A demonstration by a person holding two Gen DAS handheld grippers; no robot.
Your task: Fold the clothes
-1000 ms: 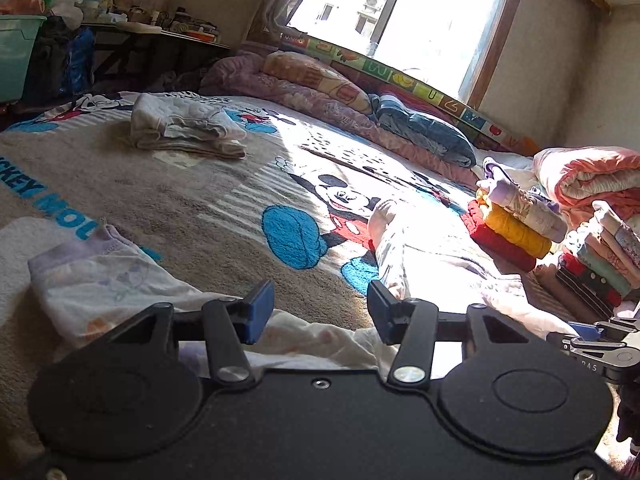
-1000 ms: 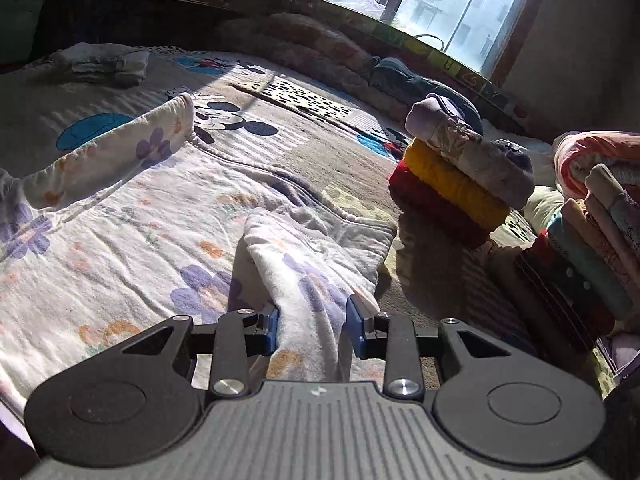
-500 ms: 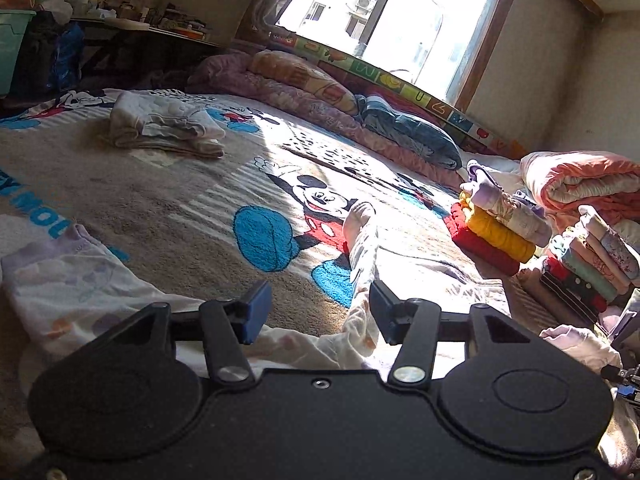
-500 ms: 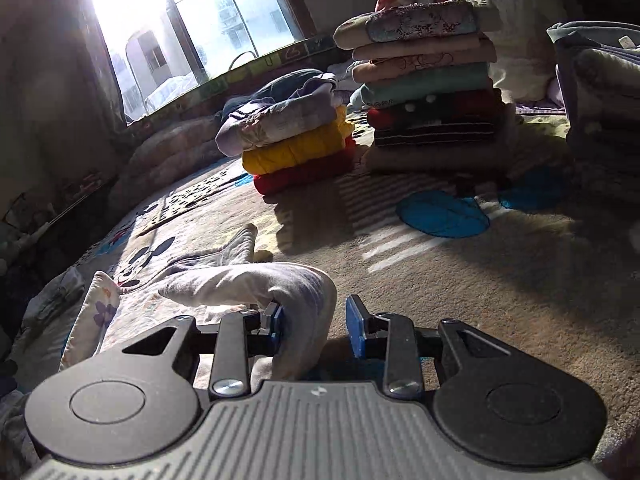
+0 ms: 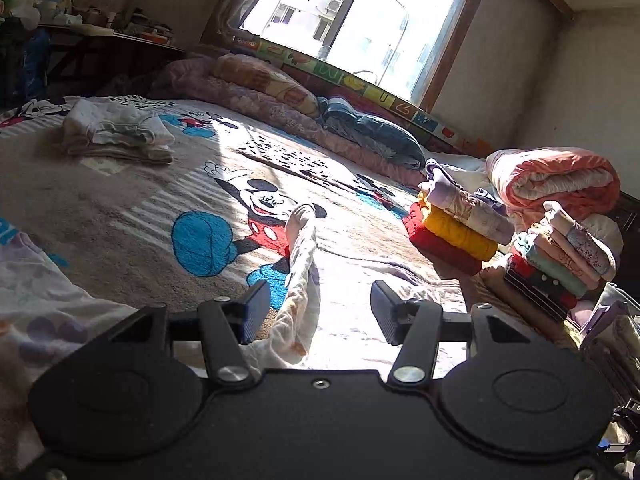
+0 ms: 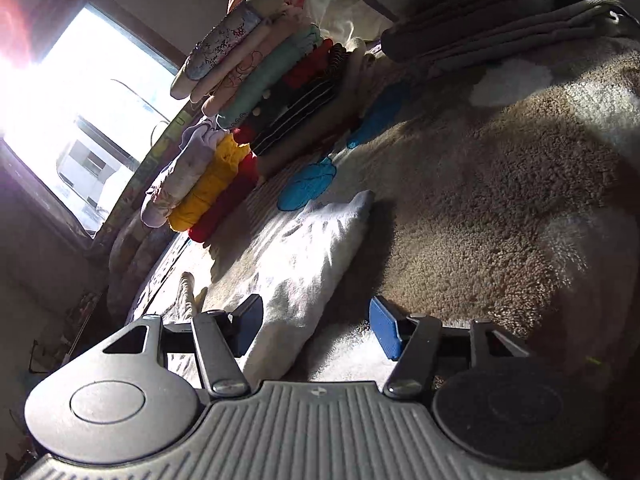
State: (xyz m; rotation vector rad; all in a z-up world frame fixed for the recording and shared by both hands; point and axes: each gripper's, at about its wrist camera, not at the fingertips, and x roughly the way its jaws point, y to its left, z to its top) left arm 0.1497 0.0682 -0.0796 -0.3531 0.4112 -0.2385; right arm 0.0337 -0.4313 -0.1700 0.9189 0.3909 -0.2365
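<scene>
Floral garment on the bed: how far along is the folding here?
Done: two folded stacks beside the floral garment. In hand: nothing; left gripper and right gripper are open, garment partly folded. Left: finishing it, plus the loose pile.

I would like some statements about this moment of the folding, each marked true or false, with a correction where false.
1. The left gripper is open. True.
2. The right gripper is shut tight on the floral garment. False: its fingers stand apart, and the floral garment only lies between them.
3. In the small stack, the yellow piece lies above the red one. True.
4. The bed cover is plain, with no pattern. False: it shows a cartoon mouse and blue patches.
5. A folded pile lies far back on the bed, apart from the stacks. True.
</scene>
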